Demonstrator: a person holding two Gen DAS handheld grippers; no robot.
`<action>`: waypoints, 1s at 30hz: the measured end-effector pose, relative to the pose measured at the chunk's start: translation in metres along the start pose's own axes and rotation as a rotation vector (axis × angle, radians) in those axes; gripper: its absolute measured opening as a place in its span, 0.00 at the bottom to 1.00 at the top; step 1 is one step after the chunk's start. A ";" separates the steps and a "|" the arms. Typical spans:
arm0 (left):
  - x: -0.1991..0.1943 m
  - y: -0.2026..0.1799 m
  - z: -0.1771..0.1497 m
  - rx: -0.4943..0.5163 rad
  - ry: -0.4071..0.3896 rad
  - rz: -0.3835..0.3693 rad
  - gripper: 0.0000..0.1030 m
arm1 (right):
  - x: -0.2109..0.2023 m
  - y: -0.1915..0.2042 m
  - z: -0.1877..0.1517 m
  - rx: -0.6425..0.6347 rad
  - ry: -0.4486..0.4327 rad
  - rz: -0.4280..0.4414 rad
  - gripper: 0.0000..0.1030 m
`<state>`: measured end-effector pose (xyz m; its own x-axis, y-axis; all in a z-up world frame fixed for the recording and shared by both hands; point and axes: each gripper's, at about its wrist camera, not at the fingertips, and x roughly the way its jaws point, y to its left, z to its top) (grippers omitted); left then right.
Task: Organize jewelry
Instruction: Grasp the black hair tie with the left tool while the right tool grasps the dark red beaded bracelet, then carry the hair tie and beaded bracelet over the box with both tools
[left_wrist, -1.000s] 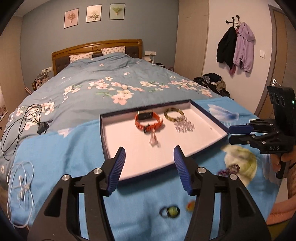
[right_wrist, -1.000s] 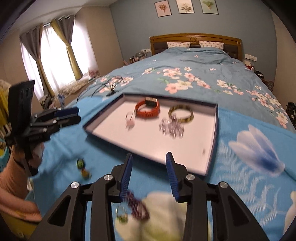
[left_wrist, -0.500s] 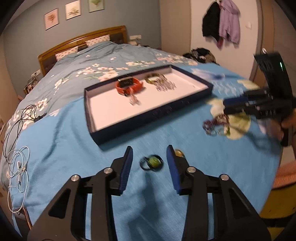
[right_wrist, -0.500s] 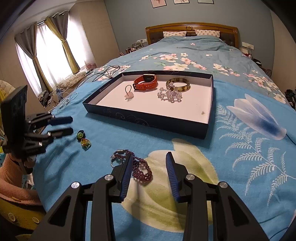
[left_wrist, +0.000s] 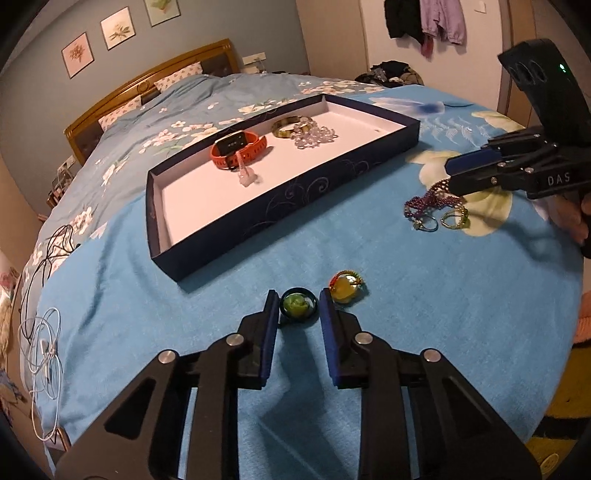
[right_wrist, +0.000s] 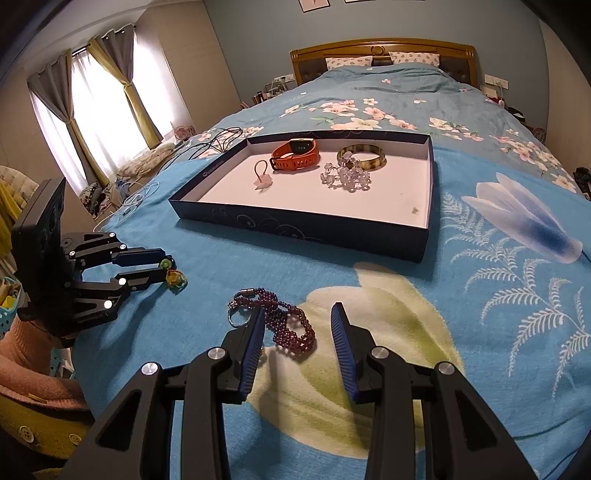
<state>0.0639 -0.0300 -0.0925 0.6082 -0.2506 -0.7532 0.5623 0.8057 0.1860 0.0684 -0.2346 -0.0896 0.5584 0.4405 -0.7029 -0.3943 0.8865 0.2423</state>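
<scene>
A dark blue tray (left_wrist: 280, 206) (right_wrist: 295, 225) with a white floor lies on the blue blanket. It holds an orange watch (left_wrist: 238, 149) (right_wrist: 295, 155), a brown bangle (right_wrist: 362, 157), a clear bead bracelet (right_wrist: 345, 177) and a pink charm (left_wrist: 245, 177). My left gripper (left_wrist: 298, 308) (right_wrist: 164, 268) is open, its fingers on either side of a green ring (left_wrist: 298, 306). A yellow ring (left_wrist: 345, 290) (right_wrist: 173, 278) lies just right of it. My right gripper (right_wrist: 297, 325) (left_wrist: 448, 173) is open over a purple bead necklace (right_wrist: 288, 325) (left_wrist: 432, 197). A small green ring (left_wrist: 454, 219) lies beside the necklace.
The bed (right_wrist: 388, 85) stretches behind the tray to a wooden headboard (right_wrist: 380, 51). Black and white cables (left_wrist: 44, 295) lie at the blanket's left edge. Coats (left_wrist: 424, 22) hang on the far wall. Curtained windows (right_wrist: 99, 96) are on the left.
My left gripper has come down and forward so its fingers now flank the green ring. My right gripper has lowered and opened wider over the purple necklace.
</scene>
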 end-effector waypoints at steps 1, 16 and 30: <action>0.002 -0.001 0.000 0.003 0.005 0.005 0.22 | 0.000 0.000 0.000 0.001 0.001 0.001 0.34; -0.016 0.014 0.000 -0.095 -0.070 0.000 0.21 | 0.000 0.003 -0.003 -0.014 0.005 0.005 0.34; -0.027 0.027 0.003 -0.183 -0.125 -0.038 0.21 | 0.005 0.006 0.002 -0.027 0.017 -0.003 0.03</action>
<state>0.0646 -0.0037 -0.0652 0.6599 -0.3379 -0.6711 0.4820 0.8755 0.0332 0.0705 -0.2266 -0.0902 0.5471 0.4349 -0.7152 -0.4122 0.8836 0.2220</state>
